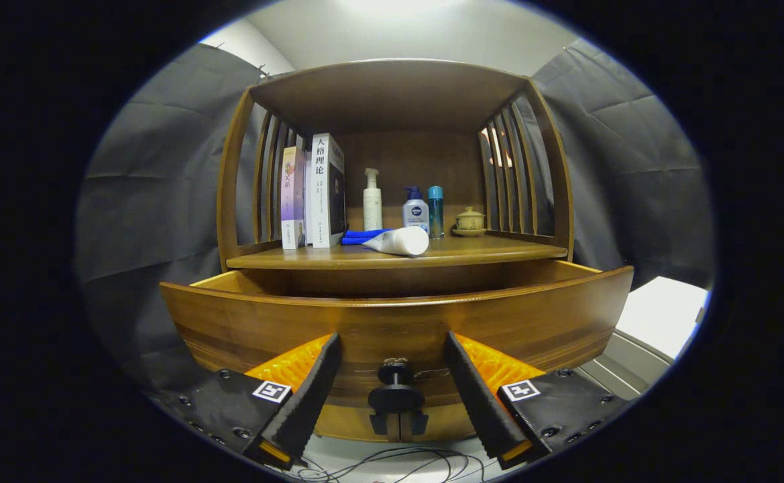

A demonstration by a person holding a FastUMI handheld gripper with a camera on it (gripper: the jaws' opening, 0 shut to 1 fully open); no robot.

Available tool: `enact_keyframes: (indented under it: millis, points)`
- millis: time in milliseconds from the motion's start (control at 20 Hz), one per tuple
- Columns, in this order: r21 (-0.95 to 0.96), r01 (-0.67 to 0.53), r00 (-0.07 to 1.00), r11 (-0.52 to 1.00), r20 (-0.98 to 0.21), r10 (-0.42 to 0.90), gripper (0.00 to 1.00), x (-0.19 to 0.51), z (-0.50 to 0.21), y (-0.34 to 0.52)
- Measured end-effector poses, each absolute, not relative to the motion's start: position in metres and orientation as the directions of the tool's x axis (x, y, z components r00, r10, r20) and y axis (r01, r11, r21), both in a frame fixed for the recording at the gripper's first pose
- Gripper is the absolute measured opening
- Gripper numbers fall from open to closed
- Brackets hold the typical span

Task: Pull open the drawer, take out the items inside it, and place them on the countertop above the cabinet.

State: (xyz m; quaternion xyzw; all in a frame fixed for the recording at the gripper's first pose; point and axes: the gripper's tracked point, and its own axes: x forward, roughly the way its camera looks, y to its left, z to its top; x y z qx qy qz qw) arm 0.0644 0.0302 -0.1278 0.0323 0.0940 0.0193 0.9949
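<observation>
While drawer [392,322] gapes, claw [395,365] wide, straddling knob [396,396]

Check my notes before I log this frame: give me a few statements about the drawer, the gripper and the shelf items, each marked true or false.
1. The drawer is pulled partly out. True.
2. The gripper is shut on the drawer knob. False: the fingers stand open, with the knob between them and untouched.
3. A white tube lies on its side on the countertop. True.
4. The books lie flat in a stack. False: they stand upright beside the slatted side of the shelf.
5. A white pump bottle stands behind the tube. True.
</observation>
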Motion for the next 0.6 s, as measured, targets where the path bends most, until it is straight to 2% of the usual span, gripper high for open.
enact_keyframes:
  millis: [600]
  points:
    - [0.042, -0.040, 0.982, 0.998, -0.183, 0.047, 0.98, 0.111, -0.130, 0.031]
